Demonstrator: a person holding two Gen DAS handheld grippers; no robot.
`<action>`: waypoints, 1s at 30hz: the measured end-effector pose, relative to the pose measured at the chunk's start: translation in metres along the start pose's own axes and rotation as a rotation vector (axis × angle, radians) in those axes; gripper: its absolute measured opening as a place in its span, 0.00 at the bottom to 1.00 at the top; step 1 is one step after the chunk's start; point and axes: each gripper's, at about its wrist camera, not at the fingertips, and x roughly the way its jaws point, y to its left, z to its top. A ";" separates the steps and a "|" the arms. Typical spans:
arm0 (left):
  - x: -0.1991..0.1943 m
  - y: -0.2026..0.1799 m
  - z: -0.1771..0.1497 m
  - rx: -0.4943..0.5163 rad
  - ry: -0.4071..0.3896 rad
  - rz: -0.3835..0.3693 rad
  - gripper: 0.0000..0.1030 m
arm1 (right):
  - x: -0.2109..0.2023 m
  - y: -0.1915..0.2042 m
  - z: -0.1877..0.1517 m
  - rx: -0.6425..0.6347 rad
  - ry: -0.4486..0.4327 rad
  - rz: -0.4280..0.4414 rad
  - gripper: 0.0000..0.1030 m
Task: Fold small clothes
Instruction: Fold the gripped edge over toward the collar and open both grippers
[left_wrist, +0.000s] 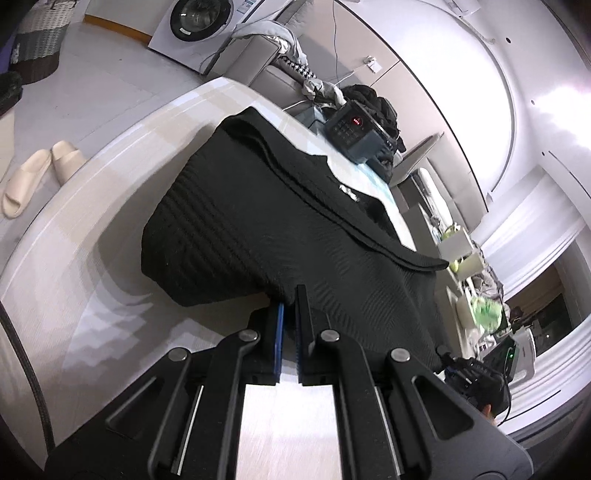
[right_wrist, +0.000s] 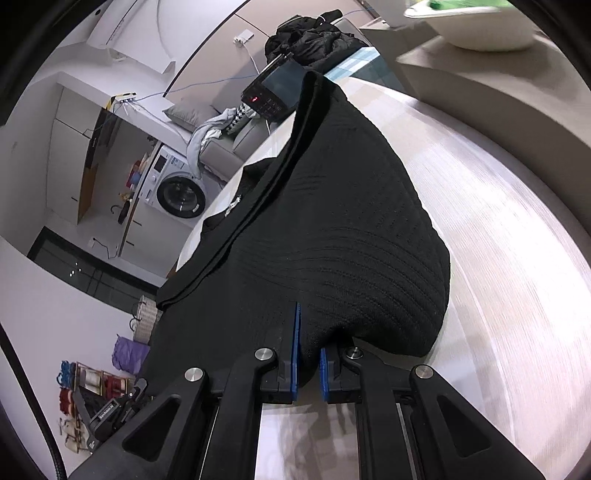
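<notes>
Both grippers, left gripper (left_wrist: 290, 314) and right gripper (right_wrist: 308, 350), have jaws clamped on the black knit garment (left_wrist: 240, 206), which stretches away over the bench (left_wrist: 74, 229).

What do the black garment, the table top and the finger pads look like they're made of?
Black garment: looks like a knit, matte, with ribbed rows and a rolled hem; fibre unclear.
Table top: pale, smooth, faint woodgrain streaks and soft glare; probably laminate or sealed wood.
Finger pads: blue with a toothed edge, likely rubber or plastic, on black fingers.
</notes>
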 end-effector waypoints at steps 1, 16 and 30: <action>-0.006 0.004 -0.009 -0.004 0.006 0.006 0.02 | -0.002 0.000 -0.003 -0.006 0.002 0.002 0.08; -0.034 0.036 -0.015 -0.023 0.016 0.122 0.53 | -0.031 0.018 -0.015 -0.148 0.025 -0.132 0.27; -0.055 0.042 0.021 -0.007 -0.105 0.203 0.99 | -0.075 0.006 0.010 -0.121 -0.222 -0.125 0.90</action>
